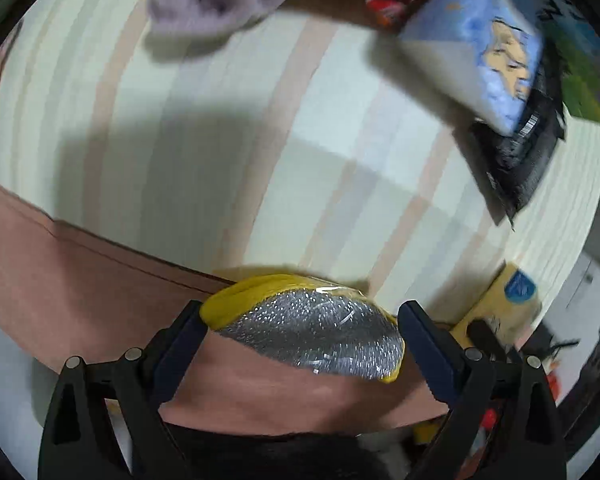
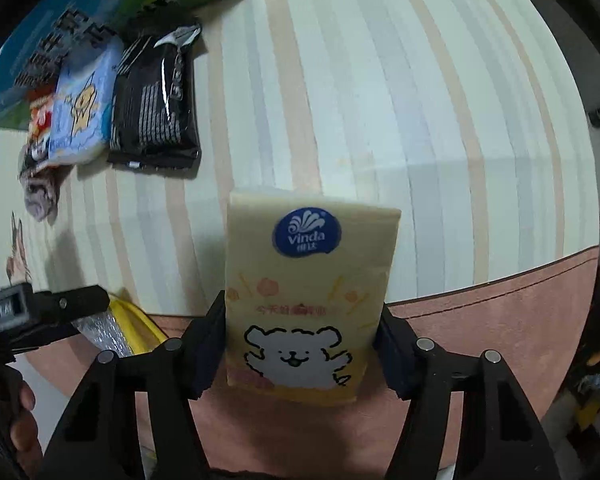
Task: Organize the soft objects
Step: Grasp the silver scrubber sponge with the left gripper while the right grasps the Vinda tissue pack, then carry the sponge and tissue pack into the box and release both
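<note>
My left gripper point(image 1: 302, 326) is shut on a yellow sponge with a silver scouring face point(image 1: 312, 332), held over the pink edge of the striped table point(image 1: 260, 140). My right gripper point(image 2: 302, 340) is shut on a cream Vinda tissue pack with a white bear drawing point(image 2: 304, 292), held upright above the table's front edge. The sponge point(image 2: 116, 328) and left gripper also show in the right wrist view at lower left. The tissue pack point(image 1: 504, 300) shows at the right in the left wrist view.
A row lies at the far left of the table: a black packet point(image 2: 154, 108), a blue tissue pack point(image 2: 82, 116), a red-and-white pack point(image 2: 40, 120) and a grey fuzzy cloth point(image 2: 40, 196). A blue-green box point(image 2: 72, 12) stands behind them.
</note>
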Motion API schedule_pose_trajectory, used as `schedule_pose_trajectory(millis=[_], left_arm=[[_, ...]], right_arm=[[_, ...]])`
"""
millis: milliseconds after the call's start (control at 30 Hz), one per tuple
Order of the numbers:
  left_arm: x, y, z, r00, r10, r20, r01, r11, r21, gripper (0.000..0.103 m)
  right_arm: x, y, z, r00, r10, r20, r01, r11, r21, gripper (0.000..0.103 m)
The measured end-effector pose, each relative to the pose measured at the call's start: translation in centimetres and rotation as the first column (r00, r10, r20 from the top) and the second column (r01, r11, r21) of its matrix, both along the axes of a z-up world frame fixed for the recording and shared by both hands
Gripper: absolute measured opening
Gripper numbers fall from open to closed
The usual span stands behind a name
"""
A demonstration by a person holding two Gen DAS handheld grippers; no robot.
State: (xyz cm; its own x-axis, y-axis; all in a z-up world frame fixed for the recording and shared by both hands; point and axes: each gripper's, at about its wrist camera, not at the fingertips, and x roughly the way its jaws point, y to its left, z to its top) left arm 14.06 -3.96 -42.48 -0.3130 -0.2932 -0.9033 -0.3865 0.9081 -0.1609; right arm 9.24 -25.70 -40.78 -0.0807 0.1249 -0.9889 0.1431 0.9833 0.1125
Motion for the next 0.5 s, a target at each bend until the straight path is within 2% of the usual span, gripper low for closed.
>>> schedule_pose_trajectory(millis=[33, 100, 167, 200, 233, 300, 367, 433, 500], left_arm=[[0.0, 0.1, -0.4, 1.0, 0.009, 0.008, -0.009, 1.0, 0.001, 0.091], [0.5, -0.5, -0.4, 0.999, -0.023, 0.033, 0.022, 0.999, 0.036, 0.09], [1.8, -2.6, 0.8, 0.984, -0.136, 0.113, 0.128, 0.988, 0.081, 0.072], [2.3, -3.5, 1.1, 0.971, -0.196, 0.135, 0.183, 0.978, 0.101, 0.067], [3.2, -4.7, 1.5, 0.95, -0.274, 0.153, 0.255, 0.958, 0.131, 0.058], [4.8, -7.1, 2.3, 0.899, -0.397, 0.184, 0.365, 0.912, 0.185, 0.056], [5.6, -8.8, 3.3, 0.875, -0.446, 0.186, 0.406, 0.888, 0.217, 0.059], [6.4, -9.1, 4.7, 0.888, -0.409, 0.211, 0.373, 0.908, 0.19, 0.059], [5.6, -8.2, 6.0, 0.915, -0.345, 0.21, 0.32, 0.937, 0.144, 0.064]], right_arm=[[-0.2, 0.1, 0.0, 1.0, 0.013, 0.0, -0.013, 1.0, -0.011, 0.067], [-0.5, 0.1, 0.1, 0.999, 0.033, -0.002, -0.033, 0.999, -0.023, 0.067], [-0.7, 0.4, 0.1, 0.999, 0.044, -0.006, -0.044, 0.999, -0.027, 0.067], [-0.9, 0.3, 0.2, 0.999, 0.045, -0.005, -0.045, 0.999, -0.027, 0.067], [-1.0, 0.3, 0.3, 0.999, 0.045, -0.005, -0.045, 0.999, -0.023, 0.067], [-1.1, 0.2, 0.4, 0.999, 0.043, -0.006, -0.043, 0.999, -0.016, 0.067], [-1.3, -0.1, 0.7, 0.999, 0.033, -0.002, -0.033, 0.999, -0.003, 0.067], [-1.5, -1.4, 1.5, 1.0, 0.014, -0.001, -0.014, 1.0, 0.027, 0.067], [-1.5, -2.4, 1.8, 1.0, -0.001, -0.008, 0.001, 0.999, 0.05, 0.067]])
